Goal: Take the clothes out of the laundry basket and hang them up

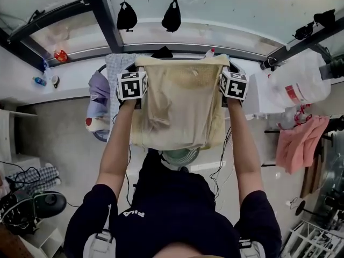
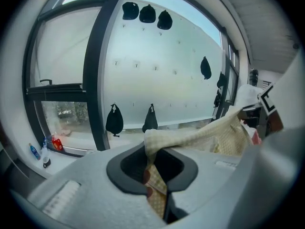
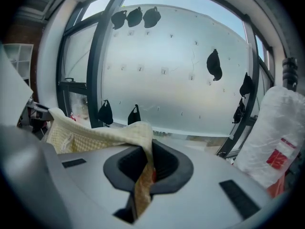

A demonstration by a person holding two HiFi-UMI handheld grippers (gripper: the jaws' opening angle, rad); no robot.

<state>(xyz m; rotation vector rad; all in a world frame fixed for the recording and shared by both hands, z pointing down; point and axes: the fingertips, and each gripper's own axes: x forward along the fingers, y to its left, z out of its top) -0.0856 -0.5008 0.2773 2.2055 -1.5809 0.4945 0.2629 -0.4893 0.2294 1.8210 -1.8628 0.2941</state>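
Before the window (image 1: 215, 9), between both hands, a cream garment (image 1: 177, 106) is hanging spread, likely light, soft and limp; left gripper (image 2: 153, 180) and right gripper (image 3: 143, 175) are pinching its top corners, seemingly the soundest hold

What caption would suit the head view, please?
Cream garment held spread by its top corners between left gripper and right gripper.

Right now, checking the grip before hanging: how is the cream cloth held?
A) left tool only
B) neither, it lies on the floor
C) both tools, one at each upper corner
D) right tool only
C: the left tool and right tool each pinch an upper corner of the cream cloth.
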